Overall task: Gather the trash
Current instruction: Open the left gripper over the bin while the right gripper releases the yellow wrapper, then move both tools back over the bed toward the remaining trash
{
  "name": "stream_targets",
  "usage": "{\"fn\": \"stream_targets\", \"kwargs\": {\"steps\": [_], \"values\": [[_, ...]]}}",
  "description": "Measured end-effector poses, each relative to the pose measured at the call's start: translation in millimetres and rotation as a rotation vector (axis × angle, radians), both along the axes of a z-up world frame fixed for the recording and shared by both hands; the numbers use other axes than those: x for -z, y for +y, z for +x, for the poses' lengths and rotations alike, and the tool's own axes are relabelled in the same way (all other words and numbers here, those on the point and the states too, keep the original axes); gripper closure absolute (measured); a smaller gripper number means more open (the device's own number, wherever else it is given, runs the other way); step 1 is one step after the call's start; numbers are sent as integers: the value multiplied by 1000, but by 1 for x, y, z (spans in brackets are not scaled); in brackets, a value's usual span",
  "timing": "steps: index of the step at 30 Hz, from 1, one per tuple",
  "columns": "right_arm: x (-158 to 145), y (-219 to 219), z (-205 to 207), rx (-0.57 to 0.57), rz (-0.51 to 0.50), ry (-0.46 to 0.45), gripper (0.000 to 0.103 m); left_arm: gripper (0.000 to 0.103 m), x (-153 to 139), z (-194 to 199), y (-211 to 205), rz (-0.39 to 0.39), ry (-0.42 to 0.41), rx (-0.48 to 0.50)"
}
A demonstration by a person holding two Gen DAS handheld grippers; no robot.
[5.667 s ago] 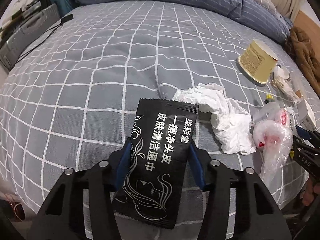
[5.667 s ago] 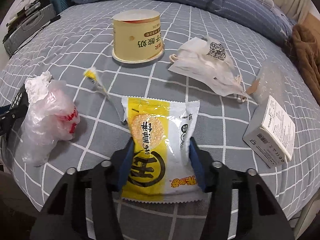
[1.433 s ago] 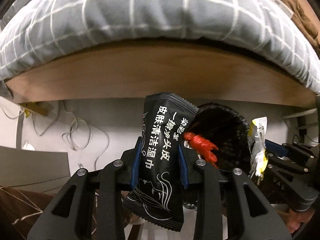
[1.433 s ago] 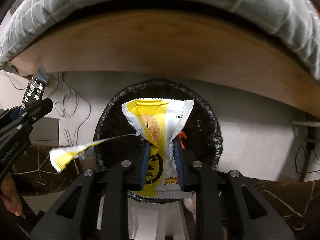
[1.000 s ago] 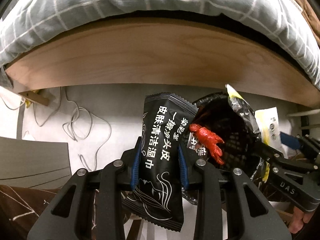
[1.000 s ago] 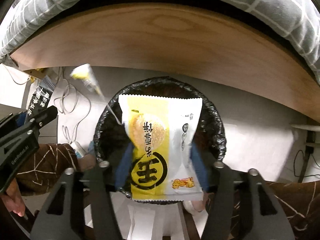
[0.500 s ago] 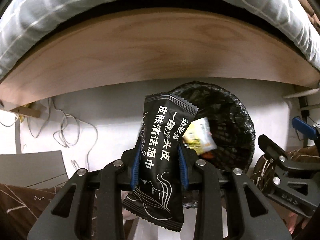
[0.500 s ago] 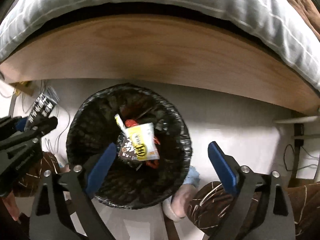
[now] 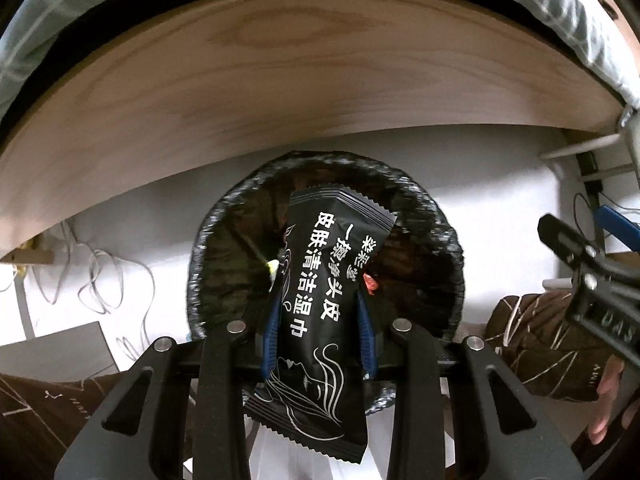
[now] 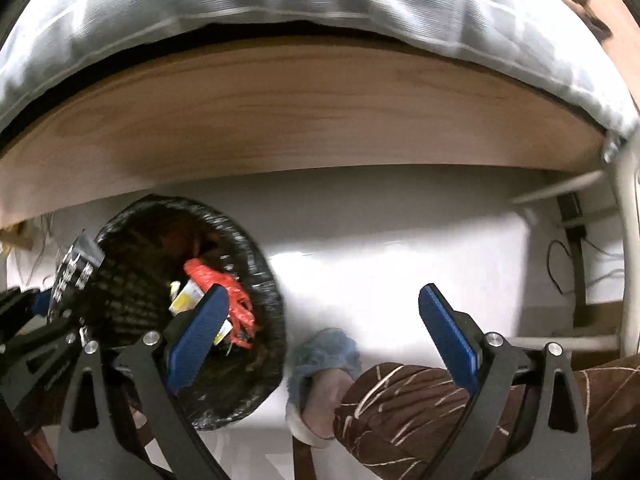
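1. A black wet-wipe sachet (image 9: pixel 326 304), seemingly light, limp and slick, hangs pinched at mid-length, poised over the bin.
2. The left gripper (image 9: pixel 320 322) clamps its edges; a flat-side grip would likely hold better.
3. The black-lined trash bin (image 9: pixel 448 240) gapes at 12 o'clock.
4. The right gripper (image 10: pixel 320 330) stands wide and empty, bin at its 9 o'clock.

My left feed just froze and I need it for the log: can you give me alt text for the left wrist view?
The left gripper is shut on a black wet-wipe packet, held directly above the open bin lined with a black bag. A wooden bed frame arcs above, and the open right gripper shows at the right edge.
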State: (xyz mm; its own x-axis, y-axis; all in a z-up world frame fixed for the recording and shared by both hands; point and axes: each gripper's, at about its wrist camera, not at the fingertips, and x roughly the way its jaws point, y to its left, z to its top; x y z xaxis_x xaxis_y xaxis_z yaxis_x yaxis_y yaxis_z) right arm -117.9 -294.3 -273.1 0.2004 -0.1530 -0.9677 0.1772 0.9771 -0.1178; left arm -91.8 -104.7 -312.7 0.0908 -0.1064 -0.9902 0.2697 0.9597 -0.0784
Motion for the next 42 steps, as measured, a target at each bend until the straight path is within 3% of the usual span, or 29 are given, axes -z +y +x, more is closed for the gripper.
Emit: {"fn": "stream_targets", "kwargs": {"steps": [7, 9, 17, 24, 32, 42], "values": [[0, -8, 0, 17, -21, -14, 11, 66, 3, -1, -10, 36, -20, 27], [-4, -9, 0, 15, -47, -27, 11, 52, 2, -2, -10, 47, -26, 27], [-15, -9, 4, 15, -34, -65, 11, 24, -8, -3, -8, 93, -92, 31], [-32, -4, 10, -7, -30, -119, 11, 11, -27, 3, 2, 104, -157, 0], [-71, -10, 17, 17, 15, -232, 11, 6, -78, 12, 9, 67, -297, -19], [-147, -13, 20, -33, 20, -478, 11, 6, -144, 22, 14, 4, -432, -68]]}}
